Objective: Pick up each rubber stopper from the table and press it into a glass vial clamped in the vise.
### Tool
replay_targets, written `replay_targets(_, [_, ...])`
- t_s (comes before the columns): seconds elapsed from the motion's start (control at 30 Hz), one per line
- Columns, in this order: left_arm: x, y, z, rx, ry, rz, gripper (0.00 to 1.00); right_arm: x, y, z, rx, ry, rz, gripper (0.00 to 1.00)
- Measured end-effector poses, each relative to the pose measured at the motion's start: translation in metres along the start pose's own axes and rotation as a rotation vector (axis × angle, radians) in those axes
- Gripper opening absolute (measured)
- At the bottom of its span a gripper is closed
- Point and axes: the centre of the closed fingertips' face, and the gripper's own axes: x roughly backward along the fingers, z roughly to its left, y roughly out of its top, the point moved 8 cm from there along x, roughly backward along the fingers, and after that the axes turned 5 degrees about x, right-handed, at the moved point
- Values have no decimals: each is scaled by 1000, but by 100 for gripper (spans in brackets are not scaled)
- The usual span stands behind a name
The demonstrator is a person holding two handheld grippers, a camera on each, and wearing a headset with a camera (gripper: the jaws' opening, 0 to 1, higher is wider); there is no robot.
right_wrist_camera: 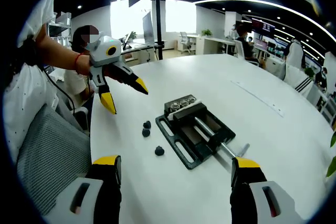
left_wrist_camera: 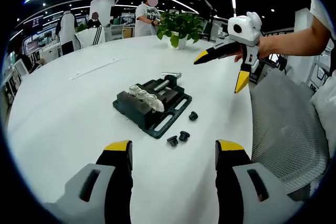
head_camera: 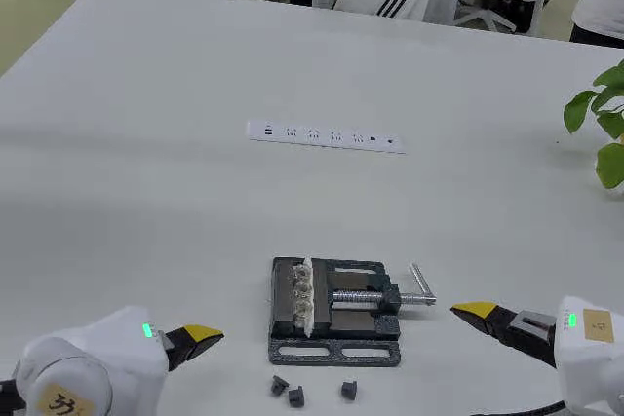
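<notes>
Head view: had left gripper (head_camera: 202, 337) and right gripper (head_camera: 480, 314) gaping, empty; risked flicking stoppers (head_camera: 295, 395) off bench's (head_camera: 146, 143) near edge via sloppy pinch.

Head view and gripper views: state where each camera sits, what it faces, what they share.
Head view: on the headset, looking down at the vise; left gripper and right gripper at bottom corners.
Left gripper view: behind its own fingers, facing the vise, right gripper and forearm beyond.
Right gripper view: behind its fingers, facing the vise, left gripper beyond.
Shared: vise, three stoppers.
</notes>
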Motion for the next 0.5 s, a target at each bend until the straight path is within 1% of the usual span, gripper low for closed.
replay_targets(0.13, [-3,1,1,24,20,12,56,0,-1,0,-2,0,-1,85])
replay_targets(0.33, [-11,-3,5,64,38,39,49,0,-3,-1,-8,-1,-3,84])
replay_targets(0.5, [-16,-2,3,108,54,64,44,0,-4,-1,-11,-2,-3,84])
